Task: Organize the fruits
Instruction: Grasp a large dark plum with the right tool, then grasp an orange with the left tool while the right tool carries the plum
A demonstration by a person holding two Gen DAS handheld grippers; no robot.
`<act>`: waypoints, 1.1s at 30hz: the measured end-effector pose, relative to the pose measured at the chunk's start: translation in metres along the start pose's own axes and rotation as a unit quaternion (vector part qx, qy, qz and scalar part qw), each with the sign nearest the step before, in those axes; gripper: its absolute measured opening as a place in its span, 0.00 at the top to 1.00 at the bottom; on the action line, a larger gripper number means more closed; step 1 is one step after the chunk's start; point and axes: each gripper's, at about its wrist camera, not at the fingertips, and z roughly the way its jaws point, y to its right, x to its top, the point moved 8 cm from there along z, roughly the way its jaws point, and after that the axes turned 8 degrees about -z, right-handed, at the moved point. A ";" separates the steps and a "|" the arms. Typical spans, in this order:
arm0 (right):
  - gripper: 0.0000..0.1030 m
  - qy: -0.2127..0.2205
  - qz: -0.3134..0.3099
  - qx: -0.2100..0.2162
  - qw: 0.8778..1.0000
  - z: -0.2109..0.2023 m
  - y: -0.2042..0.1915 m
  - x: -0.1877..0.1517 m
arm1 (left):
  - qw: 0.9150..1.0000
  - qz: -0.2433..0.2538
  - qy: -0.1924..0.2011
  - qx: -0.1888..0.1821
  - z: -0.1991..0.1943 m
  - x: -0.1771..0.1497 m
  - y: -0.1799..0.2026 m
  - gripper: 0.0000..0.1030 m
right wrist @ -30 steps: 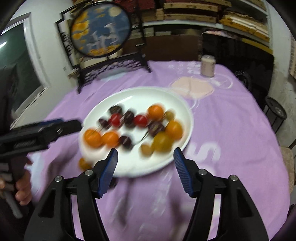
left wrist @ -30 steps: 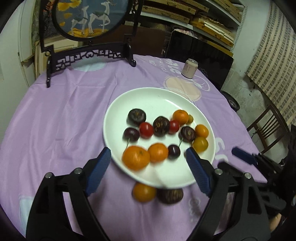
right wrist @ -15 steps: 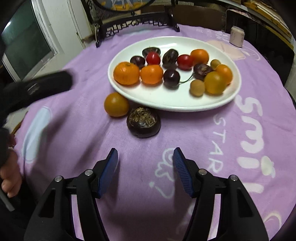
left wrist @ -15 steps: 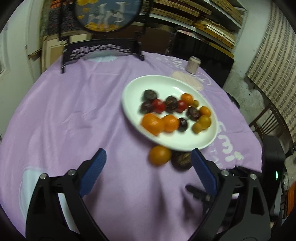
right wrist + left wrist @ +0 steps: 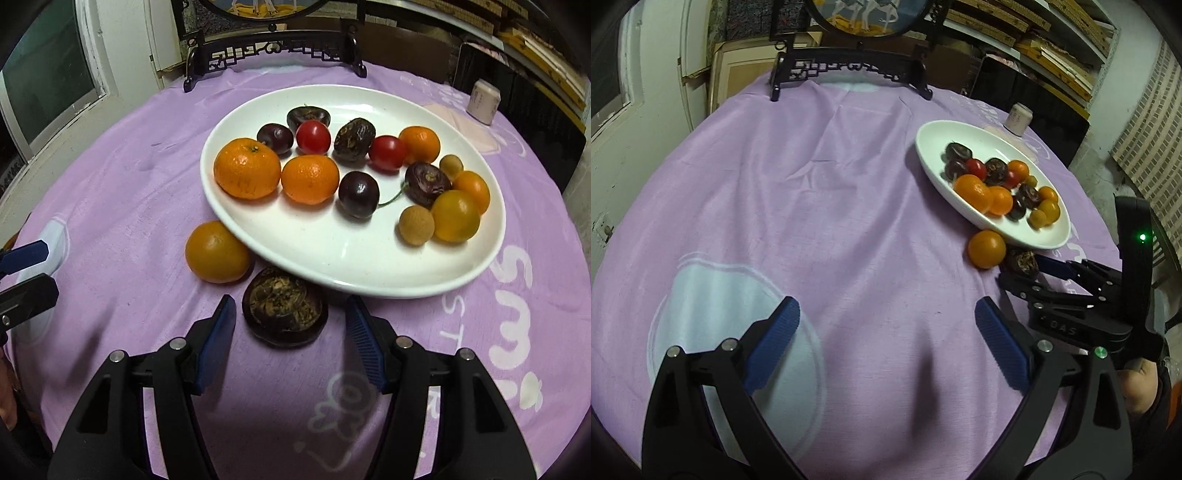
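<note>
Purple cloth [image 5: 122, 206] covers the round table, and on it sits a white plate [image 5: 369, 273] loaded with tangerines, cherry tomatoes, dark plums and small yellow fruits. Two pieces lie off it on the cloth, touching or nearly touching its near rim: an orange fruit [image 5: 217, 252] and, just right of it, a dark brown water chestnut [image 5: 285, 306].

The right gripper [image 5: 290, 332] is released, its blue pads spread wide with the water chestnut sitting between them, not yet touched on either side. I'd say the step in hand is picking up this stray so it can join the rest on the plate. Next the pads need to go a little further forward and low to the cloth, then close on its flat sides without nudging it under the plate's edge.

The left gripper [image 5: 886, 343] also hangs apart, empty, over bare cloth well away from the fruit.

Half a second ago the right gripper was further back, with the chestnut well ahead of its tips; now it has closed in around it. The left one has swung away leftward, so the plate has slid to the right of its view.
</note>
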 end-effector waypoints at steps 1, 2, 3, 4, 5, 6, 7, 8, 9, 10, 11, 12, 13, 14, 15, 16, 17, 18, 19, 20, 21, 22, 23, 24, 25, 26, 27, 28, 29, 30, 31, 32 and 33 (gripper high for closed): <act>0.57 0.002 0.001 0.012 1.000 -0.003 -0.001 -0.001 | 1.000 0.005 -0.002 0.000 0.001 -0.001 0.003 0.05; 0.57 0.001 0.006 0.021 1.000 -0.004 -0.001 -0.001 | 1.000 0.010 -0.002 0.001 0.001 -0.002 0.008 0.05; 0.57 0.002 0.013 0.031 0.999 -0.007 0.000 -0.004 | 1.000 0.016 -0.003 0.002 0.001 -0.003 0.012 0.05; 0.57 0.003 0.017 0.036 0.999 -0.008 0.000 -0.005 | 1.000 0.020 -0.003 0.003 0.001 -0.004 0.015 0.05; 0.57 0.004 0.024 0.042 0.999 -0.011 0.002 -0.008 | 1.000 0.024 -0.004 0.003 0.000 -0.004 0.018 0.05; 0.57 0.004 0.028 0.046 0.999 -0.014 0.004 -0.012 | 1.000 0.029 -0.005 0.004 0.000 -0.005 0.023 0.05; 0.57 0.006 0.034 0.051 0.998 -0.018 0.007 -0.016 | 0.999 0.033 -0.006 0.005 0.001 -0.006 0.027 0.05; 0.57 0.009 0.038 0.055 0.998 -0.022 0.008 -0.020 | 0.999 0.036 -0.007 0.006 0.001 -0.007 0.030 0.05; 0.57 0.011 0.041 0.056 0.998 -0.026 0.010 -0.024 | 0.999 0.041 -0.010 0.007 0.002 -0.007 0.035 0.05; 0.57 0.015 0.047 0.058 0.997 -0.032 0.014 -0.030 | 0.999 0.045 -0.012 0.007 0.004 -0.008 0.039 0.05; 0.57 0.019 0.051 0.058 0.997 -0.038 0.016 -0.036 | 0.999 0.049 -0.014 0.008 0.005 -0.009 0.043 0.05; 0.57 0.022 0.055 0.057 0.997 -0.043 0.020 -0.042 | 0.998 0.055 -0.017 0.009 0.007 -0.009 0.048 0.05; 0.57 0.024 0.059 0.056 0.996 -0.048 0.024 -0.048 | 0.998 0.061 -0.020 0.010 0.009 -0.010 0.054 0.05; 0.57 0.027 0.065 0.054 0.996 -0.056 0.030 -0.057 | 0.997 0.067 -0.022 0.010 0.011 -0.011 0.059 0.05; 0.57 0.029 0.070 0.052 0.996 -0.060 0.034 -0.062 | 0.997 0.075 -0.026 0.011 0.015 -0.012 0.068 0.05; 0.57 0.031 0.075 0.049 0.996 -0.064 0.037 -0.067 | 0.996 0.080 -0.028 0.012 0.018 -0.011 0.072 0.05; 0.57 0.033 0.081 0.043 0.995 -0.070 0.044 -0.074 | 0.996 0.084 -0.030 0.012 0.021 -0.011 0.077 0.05; 0.57 0.035 0.086 0.037 0.995 -0.073 0.048 -0.079 | 0.995 0.091 -0.033 0.014 0.026 -0.010 0.084 0.05; 0.57 0.037 0.092 0.032 0.995 -0.077 0.055 -0.084 | 0.995 0.095 -0.035 0.016 0.030 -0.010 0.088 0.05; 0.57 0.038 0.097 0.030 0.994 -0.079 0.060 -0.088 | 0.994 0.099 -0.037 0.019 0.035 -0.009 0.092 0.05; 0.57 0.039 0.104 0.028 0.993 -0.081 0.064 -0.091 | 0.993 0.107 -0.038 0.023 0.041 -0.009 0.098 0.05; 0.57 0.040 0.110 0.027 0.993 -0.081 0.068 -0.095 | 0.992 0.115 -0.038 0.029 0.046 -0.008 0.102 0.05; 0.57 0.040 0.116 0.026 0.992 -0.082 0.072 -0.098 | 0.991 0.124 -0.037 0.037 0.051 -0.007 0.105 0.05; 0.57 0.041 0.120 0.026 0.992 -0.083 0.075 -0.101 | 0.989 0.135 -0.036 0.050 0.058 -0.005 0.108 0.05; 0.57 0.042 0.123 0.026 0.991 -0.084 0.077 -0.102 | 0.988 0.140 -0.036 0.056 0.064 -0.004 0.110 0.05; 0.57 0.043 0.123 0.027 0.991 -0.085 0.077 -0.103 | 0.987 0.141 -0.039 0.059 0.068 -0.003 0.111 0.05; 0.57 0.045 0.123 0.027 0.991 -0.087 0.077 -0.103 | 0.988 0.138 -0.042 0.060 0.075 -0.001 0.112 0.06; 0.57 0.047 0.122 0.028 0.991 -0.088 0.076 -0.103 | 0.988 0.134 -0.044 0.063 0.080 0.001 0.112 0.06; 0.57 0.049 0.121 0.029 0.991 -0.089 0.075 -0.102 | 0.988 0.133 -0.044 0.065 0.084 0.002 0.112 0.08; 0.57 0.051 0.120 0.031 0.991 -0.090 0.075 -0.100 | 0.988 0.132 -0.044 0.067 0.089 0.004 0.111 0.17; 0.56 0.052 0.119 0.030 0.991 -0.090 0.073 -0.099 | 0.988 0.132 -0.048 0.069 0.094 0.004 0.111 0.39; 0.56 0.053 0.116 0.032 0.991 -0.090 0.071 -0.098 | 0.988 0.129 -0.057 0.064 0.099 0.003 0.111 0.44; 0.56 0.051 0.115 0.032 0.992 -0.088 0.070 -0.097 | 0.989 0.124 -0.047 0.058 0.098 0.006 0.111 0.60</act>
